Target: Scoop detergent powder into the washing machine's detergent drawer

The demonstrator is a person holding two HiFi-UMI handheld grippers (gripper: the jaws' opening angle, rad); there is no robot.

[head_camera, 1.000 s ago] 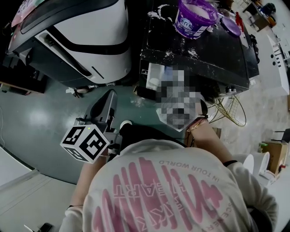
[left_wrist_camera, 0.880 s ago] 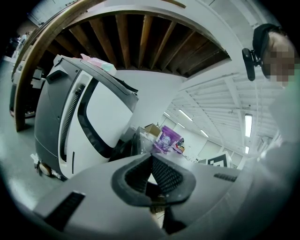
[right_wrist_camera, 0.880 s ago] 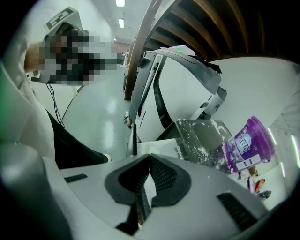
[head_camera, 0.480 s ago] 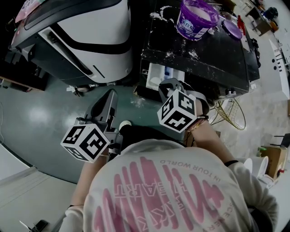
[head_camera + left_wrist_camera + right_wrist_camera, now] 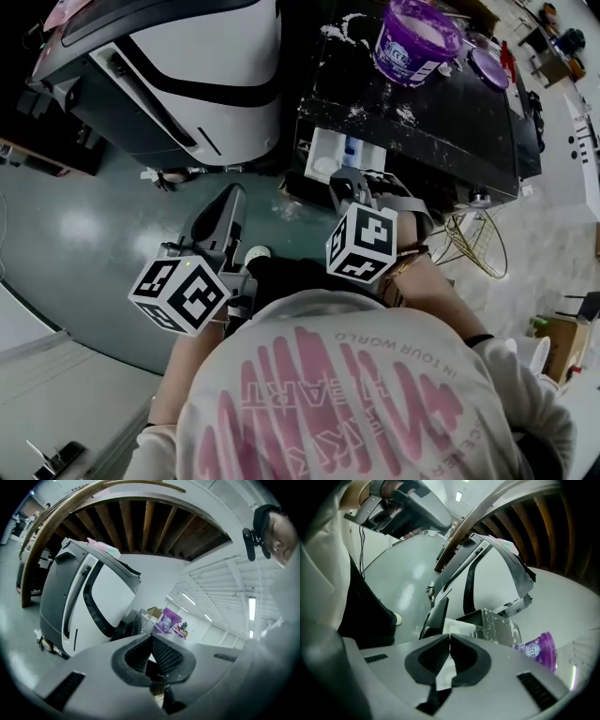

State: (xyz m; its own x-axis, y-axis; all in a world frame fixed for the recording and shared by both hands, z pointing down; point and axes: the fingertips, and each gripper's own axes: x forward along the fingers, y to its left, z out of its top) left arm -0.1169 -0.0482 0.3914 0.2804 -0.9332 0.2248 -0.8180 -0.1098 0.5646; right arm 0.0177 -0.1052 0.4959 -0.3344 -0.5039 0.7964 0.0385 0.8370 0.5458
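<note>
Powder could miss the drawer (image 5: 328,155), which stands pulled out of the washer's (image 5: 441,131) front, below the near left corner of its black top. The opening looks narrow, and a tilt begun off to one side would drop the load on the floor (image 5: 84,234) or the drawer's rim. White spill (image 5: 356,111) on the top suggests that happens easily here. A thin handle could also swivel in a hard pinch.

The right gripper (image 5: 450,638) points down at the drawer. Its fingers (image 5: 433,656) are clenched on what looks like a white scoop (image 5: 442,676), of which only a strip shows between them. The left gripper (image 5: 151,638) hangs apart to the left over the floor, fingers closed on nothing. The purple tub (image 5: 412,42) sits at the top's far edge.
</note>
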